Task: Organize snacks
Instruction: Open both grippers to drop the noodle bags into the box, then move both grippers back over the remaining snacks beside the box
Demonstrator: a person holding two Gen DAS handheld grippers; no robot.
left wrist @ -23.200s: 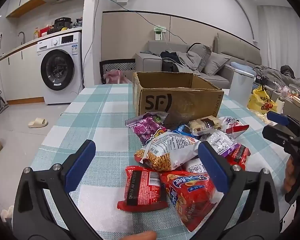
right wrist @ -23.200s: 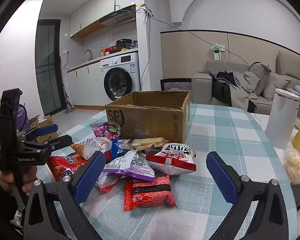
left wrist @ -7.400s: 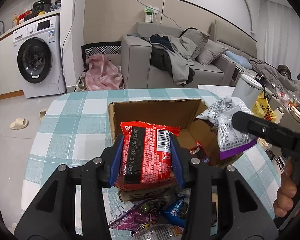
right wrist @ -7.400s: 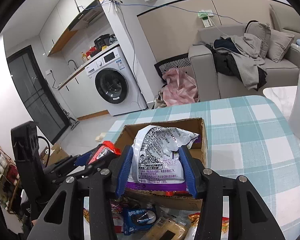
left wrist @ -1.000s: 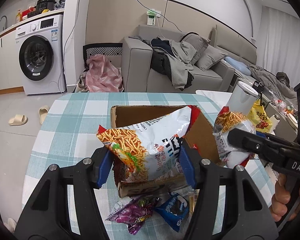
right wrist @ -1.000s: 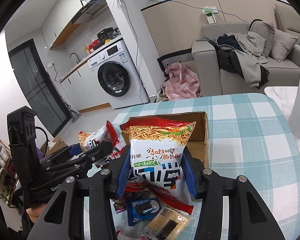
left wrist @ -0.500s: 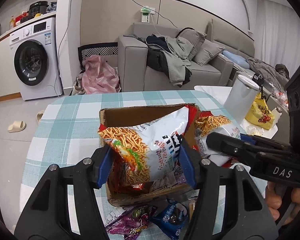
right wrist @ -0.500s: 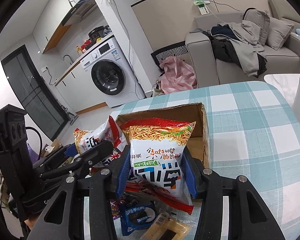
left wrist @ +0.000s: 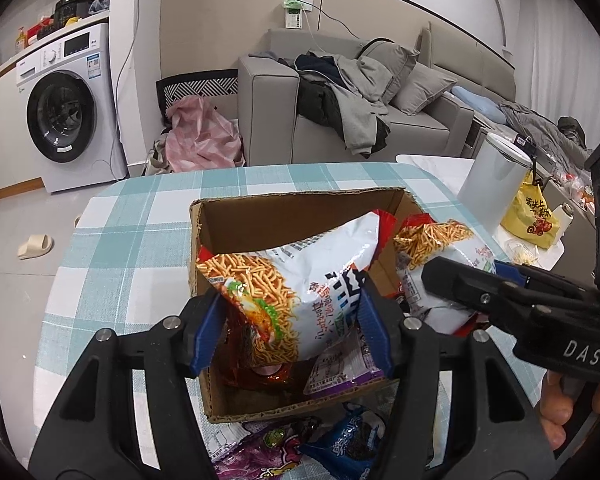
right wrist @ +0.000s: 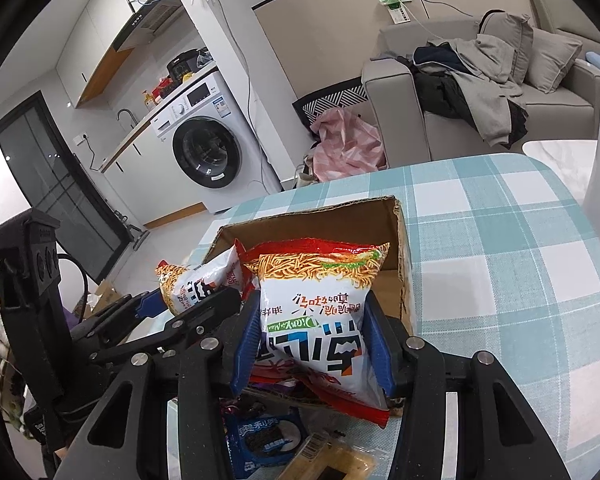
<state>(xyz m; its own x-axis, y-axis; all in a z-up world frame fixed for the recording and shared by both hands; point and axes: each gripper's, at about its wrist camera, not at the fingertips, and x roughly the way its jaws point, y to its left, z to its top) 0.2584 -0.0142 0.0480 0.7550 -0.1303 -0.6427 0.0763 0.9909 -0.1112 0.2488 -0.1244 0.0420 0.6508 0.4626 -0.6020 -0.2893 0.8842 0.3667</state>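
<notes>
Snacks are partly packed: the cardboard box (left wrist: 260, 220) on the checked tablecloth (left wrist: 132, 220) already holds a red packet (left wrist: 256, 376) and a purple-edged packet (left wrist: 340, 368) on its floor, and two more bags hang over its open top. The left gripper (left wrist: 290, 330) has a white noodle-snack bag (left wrist: 300, 280) between its blue pads, low inside the box, and its jaws are opening, so by my reading this bag is being let go; the left pad shows a slight gap from the bag, while the right one looks to be against it. The right gripper (right wrist: 310, 340) pinches a second noodle-snack bag (right wrist: 316, 300) firmly, jaws pressed onto its sides, with the bag's lower end at the box's near edge and its top standing up over the opening.

Left to do, as far as I can judge: drop both bags, then fetch what lies on the cloth just in front of the box. That is a purple packet (left wrist: 260, 452), a blue cookie packet (right wrist: 268, 436) and a pale yellow packet (right wrist: 332, 460). Whether more snacks lie out of sight beneath the grippers cannot be told.

Off the cloth, a yellow bag (left wrist: 534, 220) and a white bin (left wrist: 492, 184) stand to the right; they look like no part of the job.
</notes>
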